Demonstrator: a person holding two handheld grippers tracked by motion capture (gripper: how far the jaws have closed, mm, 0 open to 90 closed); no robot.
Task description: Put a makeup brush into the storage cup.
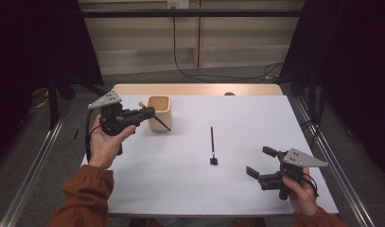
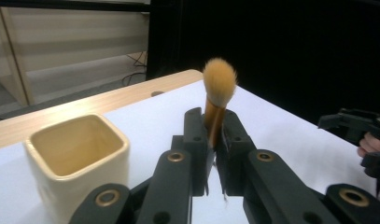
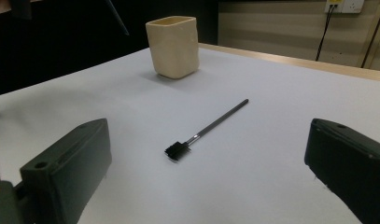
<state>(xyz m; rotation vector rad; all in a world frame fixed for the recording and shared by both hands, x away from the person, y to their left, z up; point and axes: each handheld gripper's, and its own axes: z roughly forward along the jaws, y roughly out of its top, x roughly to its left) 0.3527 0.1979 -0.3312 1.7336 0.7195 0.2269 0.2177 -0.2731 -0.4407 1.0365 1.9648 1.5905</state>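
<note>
Left gripper (image 2: pixel 211 140) is clamped on a makeup brush (image 2: pixel 219 91) — fingers (image 2: pixel 195 140) pressed together on the gold ferrule, fluffy head poking up past the tips, thin dark handle trailing below. In the high view the left gripper (image 1: pixel 150 112) sits just beside the cream cup (image 1: pixel 160 112), on its left, with the handle slanting across the cup's front. Looks like the brush is headed into the cup.

Right gripper (image 3: pixel 201 186) hovers well apart from the cup, toward the near right of the desk (image 1: pixel 256 118), fingers (image 3: pixel 71 168) wide apart with nothing between them. The small black brush (image 3: pixel 204 130) lies flat on the desk between that gripper and the cup.

Risks, as I judge them:
- Grip is on the ferrule, near one end, so the long handle could swing or pivot in the fingers and miss the cup opening.
- Handle tip is low and close to the cup's front wall — a sideways move could knock the cup, slide it or tip it; nothing steadies it.
- Releasing with the brush tilted outside the rim would drop it onto the desk, where it may roll.
- Cup is short next to the brush, so a head-heavy brush could lever over the rim once in.
- Pinching bristles would splay the head — can't tell how close the pads are to them.
</note>
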